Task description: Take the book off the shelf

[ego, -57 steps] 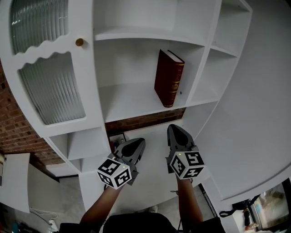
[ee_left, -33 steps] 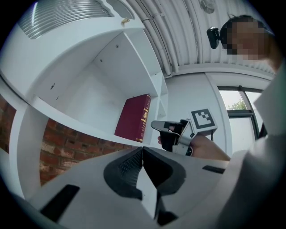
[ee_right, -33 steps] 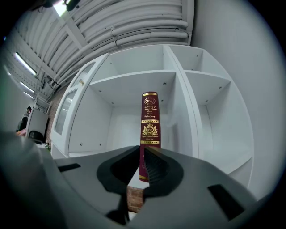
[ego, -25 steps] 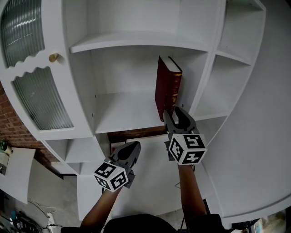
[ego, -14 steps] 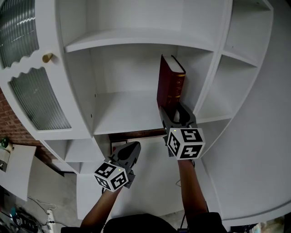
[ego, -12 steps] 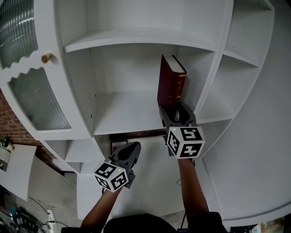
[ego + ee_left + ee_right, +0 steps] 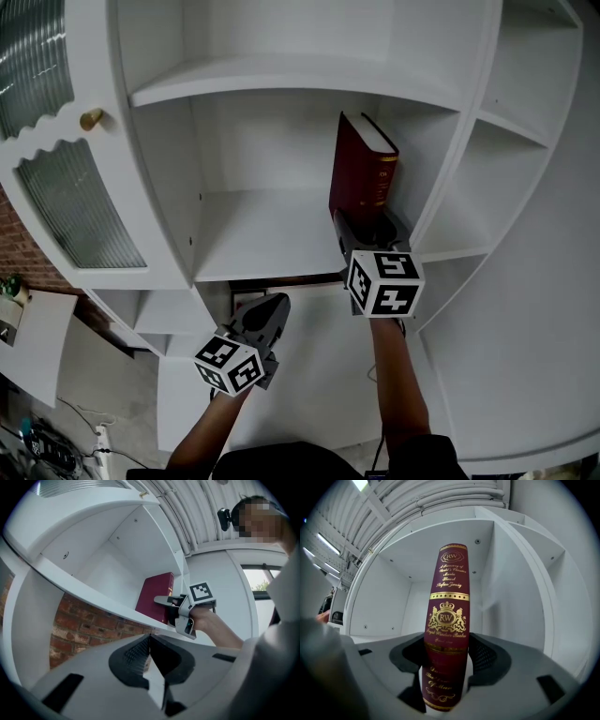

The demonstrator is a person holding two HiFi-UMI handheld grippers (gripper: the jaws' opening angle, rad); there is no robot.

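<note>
the book (image 7: pixel 449 573) stands upright on the shelf (image 7: pixel 253 239), near its right wall, spine outward — so the right tool (image 7: pixel 446 660) straddles the spine low down, jaws wide, not yet pinching. the left tool (image 7: pixel 149 654) hangs below, jaws together, empty. the gold crest (image 7: pixel 446 617) reads "rw" — the other script is illegible.

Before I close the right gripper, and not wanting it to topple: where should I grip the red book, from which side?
Grip the red book low on its spine, straight in from the shelf's open front, one jaw on each cover. It stands upright, spine outward, near the right wall, so only the front gives room. The right gripper, open, straddles it there.
</note>
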